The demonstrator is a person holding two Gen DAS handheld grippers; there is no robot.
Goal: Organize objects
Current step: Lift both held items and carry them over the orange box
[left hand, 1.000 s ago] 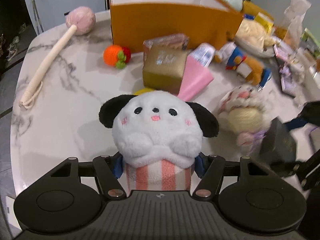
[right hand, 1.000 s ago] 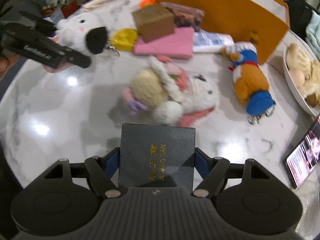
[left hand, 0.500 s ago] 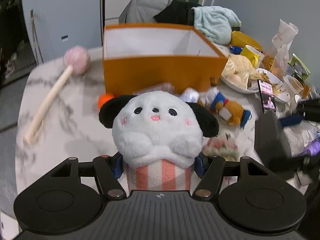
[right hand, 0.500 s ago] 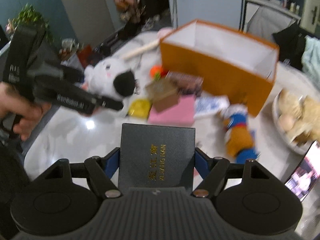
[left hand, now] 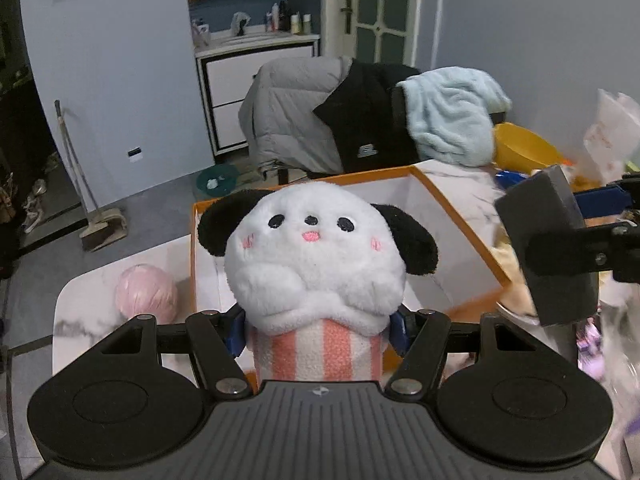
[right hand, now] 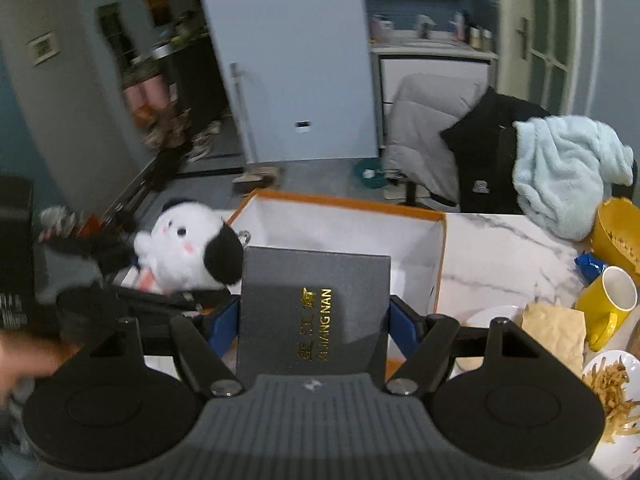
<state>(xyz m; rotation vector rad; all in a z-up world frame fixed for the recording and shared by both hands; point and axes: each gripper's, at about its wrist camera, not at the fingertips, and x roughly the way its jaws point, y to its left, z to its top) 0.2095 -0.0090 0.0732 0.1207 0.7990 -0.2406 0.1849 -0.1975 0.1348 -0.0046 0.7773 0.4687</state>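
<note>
place: home dining area | signs: white marble-patterned table (right hand: 492,248), yellow ceramic mug (right hand: 608,300), grey padded jacket over chair (left hand: 288,116), plate of fries (right hand: 612,384)

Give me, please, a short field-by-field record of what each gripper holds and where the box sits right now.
left gripper: shut on plush dog
right gripper: shut on dark gift box
orange box: open, white inside, on marble table
held items: both raised near the box opening
nearby: yellow mug
</note>
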